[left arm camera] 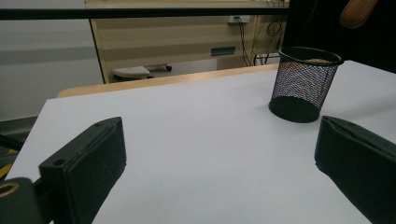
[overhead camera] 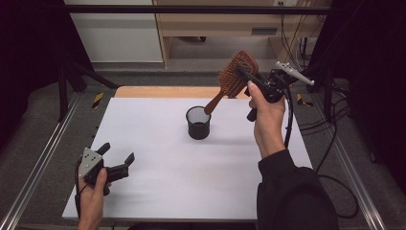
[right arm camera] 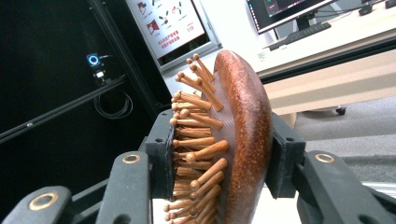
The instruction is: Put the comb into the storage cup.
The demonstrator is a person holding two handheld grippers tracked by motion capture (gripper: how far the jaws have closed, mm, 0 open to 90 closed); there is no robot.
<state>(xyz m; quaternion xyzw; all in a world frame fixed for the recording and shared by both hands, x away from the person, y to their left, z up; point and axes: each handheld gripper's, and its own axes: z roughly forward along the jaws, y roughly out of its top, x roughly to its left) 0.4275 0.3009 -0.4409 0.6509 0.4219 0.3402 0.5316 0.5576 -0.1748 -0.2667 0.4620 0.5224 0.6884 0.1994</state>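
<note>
Near the front left corner of the white desk [overhead camera: 158,191] the left gripper [overhead camera: 118,157] rests low in the person's left hand [overhead camera: 91,196], its 2 fingers [left arm camera: 88,161] spread wide with nothing between them but bare desk; from its own camera the black mesh cup [left arm camera: 303,84] stands well ahead and to the right. That cup [overhead camera: 198,122] sits upright toward the back edge of the desk, a little right of the middle, and looks empty as far as can be told. Up and to the right of it, the right gripper [overhead camera: 243,72] holds a wooden hairbrush [overhead camera: 234,79] in the air, handle slanting down so that its end hangs just over the cup's far rim. Seen from the right gripper's camera, the fingers [right arm camera: 161,154] pinch the brush head [right arm camera: 238,140] across its thickness, one pad against the wooden bristle pins, the other against the smooth rounded back. The step seems to be standing the brush in the cup, handle first. To do it well, I would keep the pinch firm, since pins give a poor seat, swing the handle closer to upright, centre its tip over the opening, then lower slowly so the light cup is not tipped or pushed.
</note>
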